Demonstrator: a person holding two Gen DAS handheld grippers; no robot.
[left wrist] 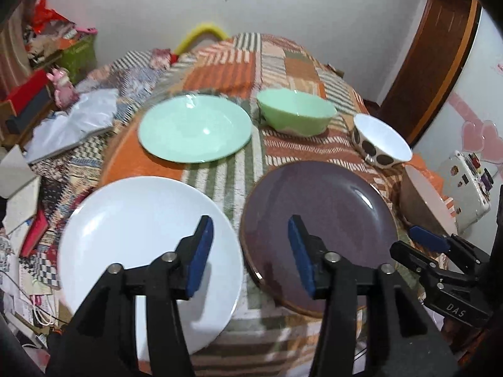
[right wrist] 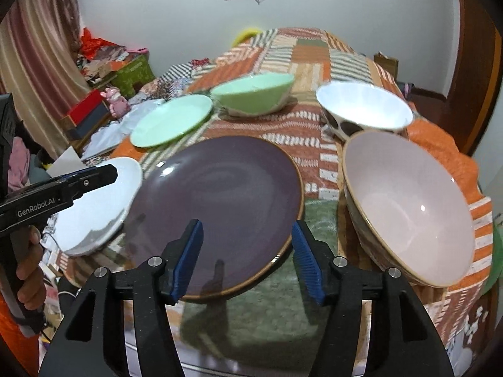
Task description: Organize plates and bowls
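"DAS" stands on the right tongs [left wrist: 437, 245]; "GenRobot.AI" stands on the left tongs [right wrist: 94, 177].

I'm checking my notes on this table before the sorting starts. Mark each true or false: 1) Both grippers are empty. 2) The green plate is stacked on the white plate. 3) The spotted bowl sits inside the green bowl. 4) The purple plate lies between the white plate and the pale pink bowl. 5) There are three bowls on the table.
1) True: the left gripper and right gripper stand open, nothing between the pads.
2) False: the green plate lies alone, behind the white plate.
3) False: the spotted bowl stands apart, beside the green bowl.
4) True: the purple plate has the pale pink bowl on its other side.
5) True.
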